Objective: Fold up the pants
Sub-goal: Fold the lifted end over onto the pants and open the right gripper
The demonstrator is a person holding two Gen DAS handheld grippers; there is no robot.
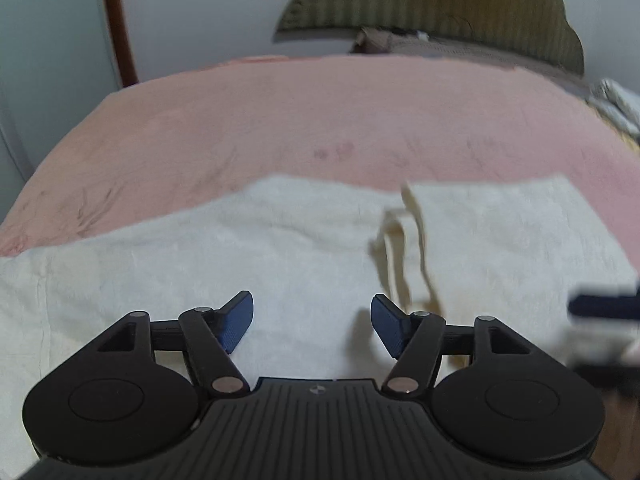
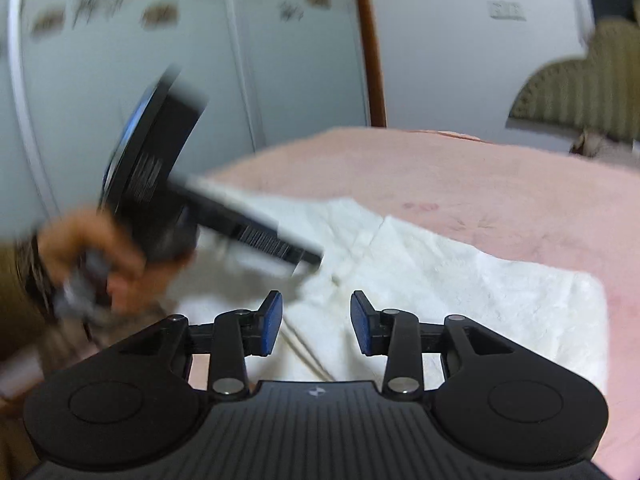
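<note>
Two hand-held grippers hovered over white pants [image 1: 248,264] spread on pink bed [image 1: 280,112]. Left hand-held gripper [image 1: 312,320] gaped wide, empty; right hand-held gripper [image 2: 316,322] narrower, empty. Risk: loose drawstring [image 1: 404,248] snagging, fold slipping crooked.

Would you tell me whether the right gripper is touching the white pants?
Cannot tell. In the right wrist view the right gripper stands open above the pants, nothing between its pads, but its height above the cloth is unclear.
</note>
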